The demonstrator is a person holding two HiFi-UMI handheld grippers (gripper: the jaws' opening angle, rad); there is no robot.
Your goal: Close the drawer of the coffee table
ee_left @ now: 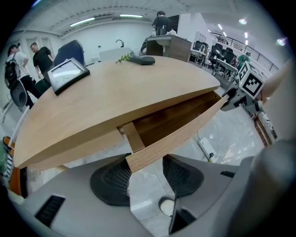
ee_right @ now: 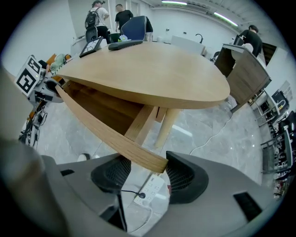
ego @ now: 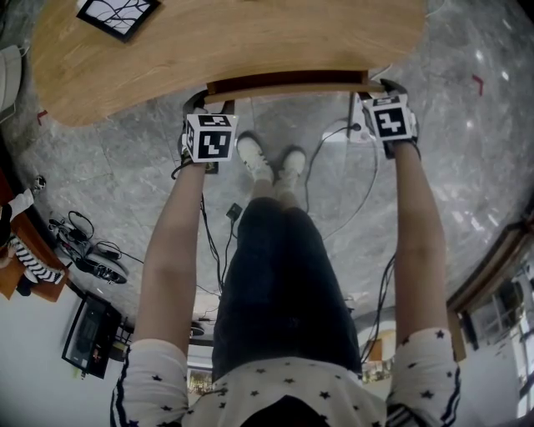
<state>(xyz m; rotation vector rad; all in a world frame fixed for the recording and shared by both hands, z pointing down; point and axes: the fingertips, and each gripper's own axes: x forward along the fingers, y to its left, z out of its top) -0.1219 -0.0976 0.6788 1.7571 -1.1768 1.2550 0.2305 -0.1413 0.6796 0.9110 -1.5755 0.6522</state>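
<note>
The wooden coffee table (ego: 234, 42) has its drawer (ego: 284, 86) pulled out a little under the near edge. In the head view my left gripper (ego: 203, 107) is at the left end of the drawer front and my right gripper (ego: 382, 90) at the right end. In the left gripper view the end of the drawer front (ee_left: 180, 134) sits between the tips of the left gripper (ee_left: 145, 169), whose jaws stand wide. In the right gripper view the other end of the drawer front (ee_right: 101, 129) lies between the wide jaws of the right gripper (ee_right: 143, 173), against its right pad (ee_right: 178, 178).
A framed tablet (ego: 117, 12) and a dark object (ee_left: 143, 59) lie on the tabletop. A white power strip (ee_right: 150, 187) and cables lie on the marble floor by the table leg (ee_right: 166, 127). My shoes (ego: 271, 163) stand before the drawer. People (ee_left: 41, 58) stand in the background.
</note>
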